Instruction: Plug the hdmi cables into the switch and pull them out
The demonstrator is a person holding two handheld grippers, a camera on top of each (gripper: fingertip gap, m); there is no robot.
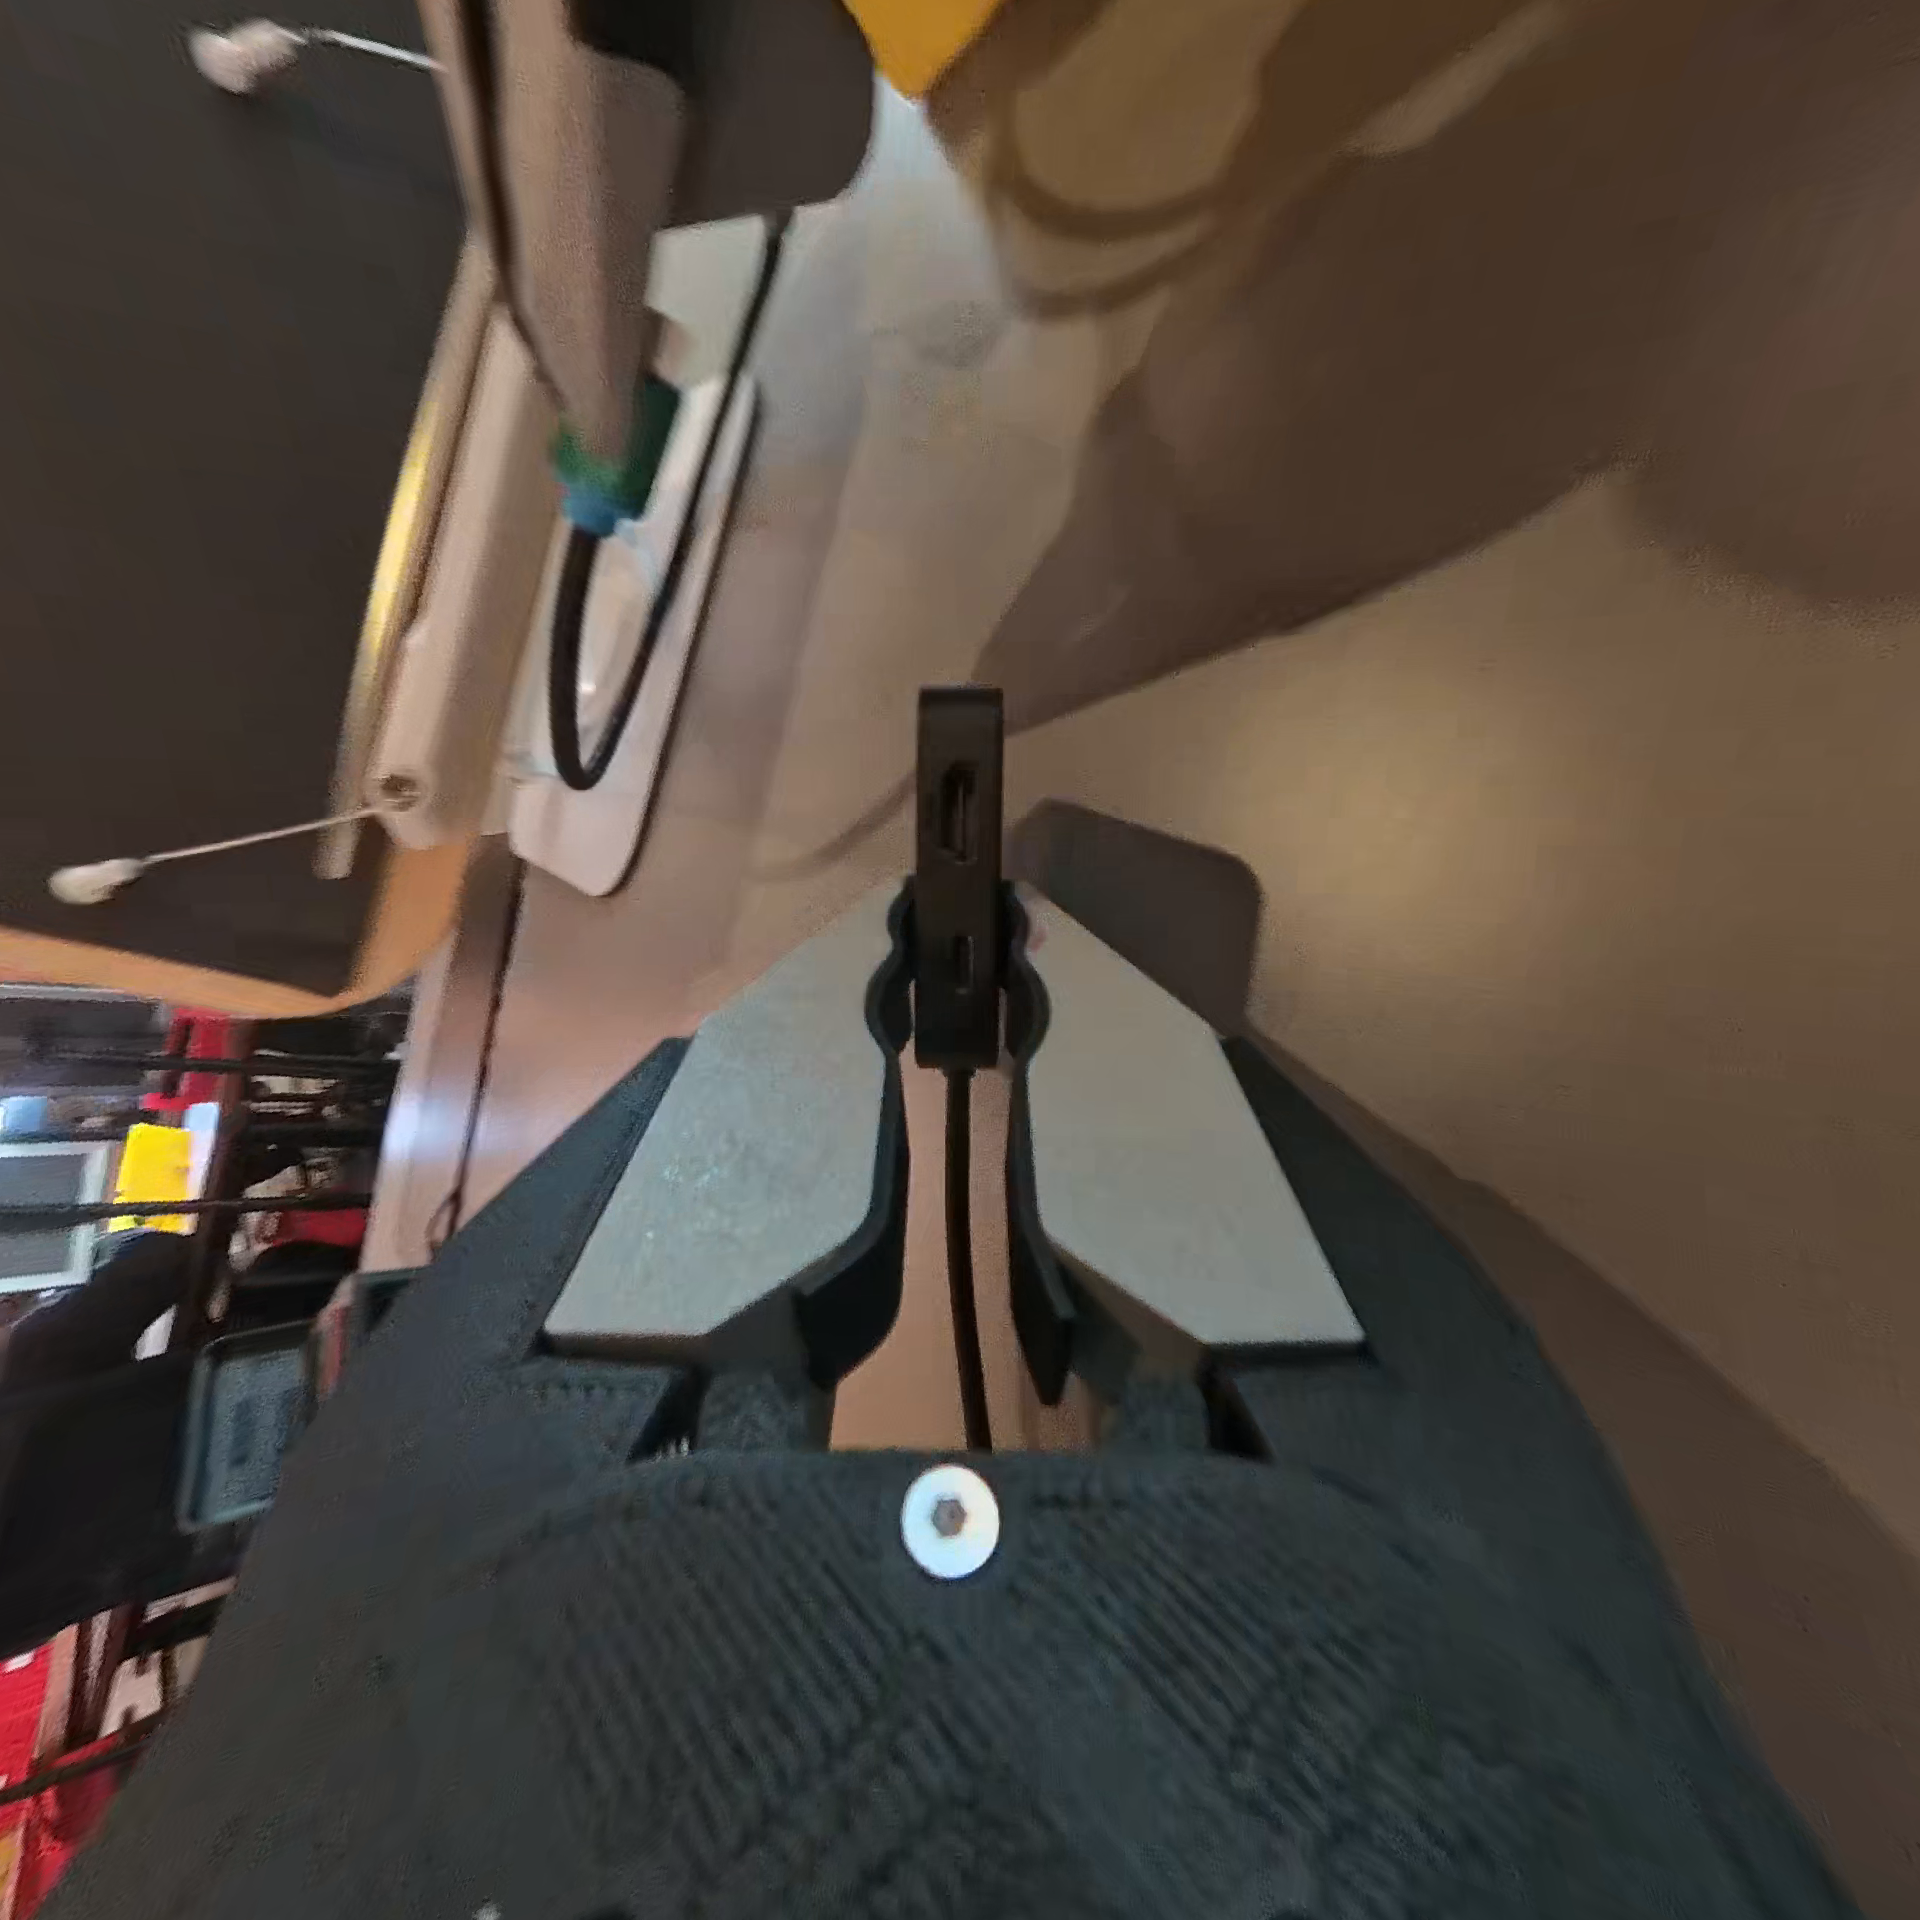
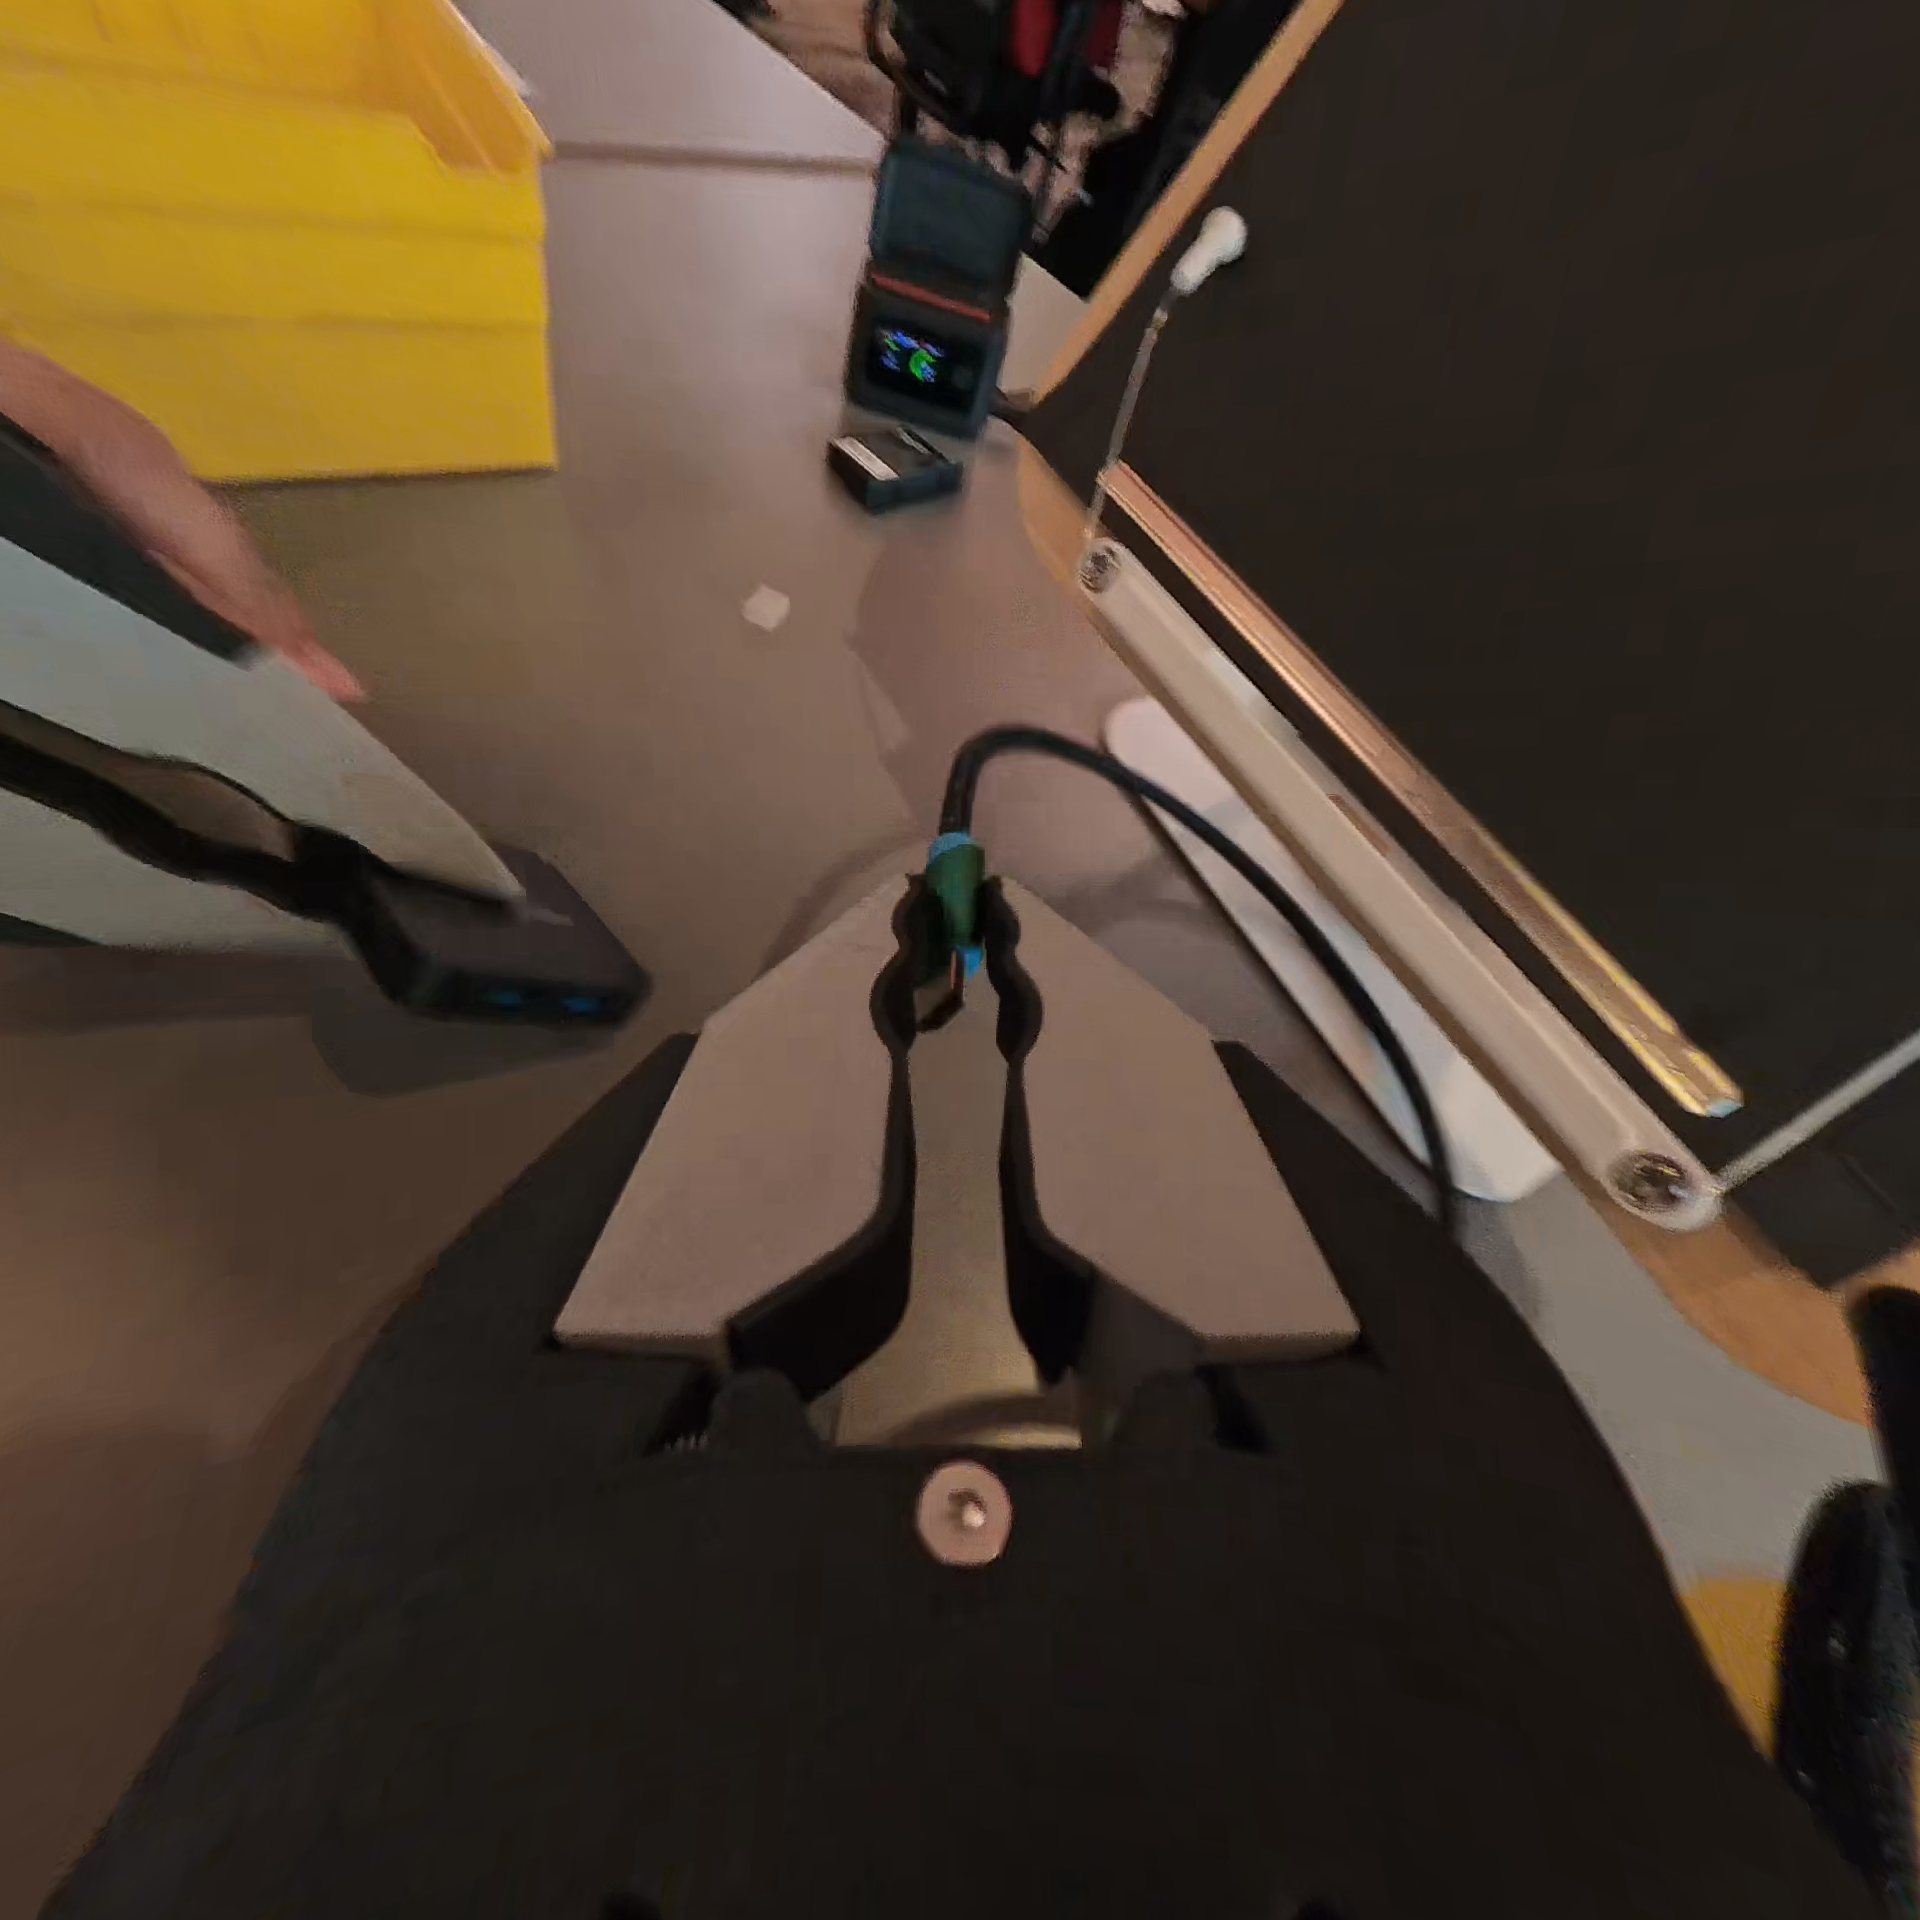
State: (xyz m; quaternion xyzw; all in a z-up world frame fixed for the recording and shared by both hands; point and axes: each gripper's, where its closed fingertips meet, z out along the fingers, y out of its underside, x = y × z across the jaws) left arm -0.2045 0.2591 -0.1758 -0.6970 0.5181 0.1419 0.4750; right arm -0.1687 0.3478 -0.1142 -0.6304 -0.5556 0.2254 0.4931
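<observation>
The left hand-held gripper [image 1: 957, 971] is clenched on a slim black rectangular switch [image 1: 959, 821], held on edge above the smooth beige table [image 1: 1558, 831], its ports facing the camera and its thin black lead [image 1: 968, 1278] running back between the fingers. The right hand-held gripper [image 2: 954, 961] grasps the green-and-blue plug of a black hdmi cable [image 2: 956, 894]; the plug is clear of the switch, and the cable arcs off to the right over a flat white plate [image 2: 1351, 966] lying on the table. In the right wrist view the switch [image 2: 509, 940] shows at left, well apart from the plug, with blue-lit ports on its near side. Just beside the plug on the right stands a large black panel with a tan rim and a pale metal bar [image 2: 1403, 862], crowding that side. Farther back sit a small black device with a coloured screen [image 2: 925, 353], a flat black block [image 2: 894, 468] before it, and a yellow plastic bin [image 2: 270, 239] at upper left. Both views are motion-blurred.
</observation>
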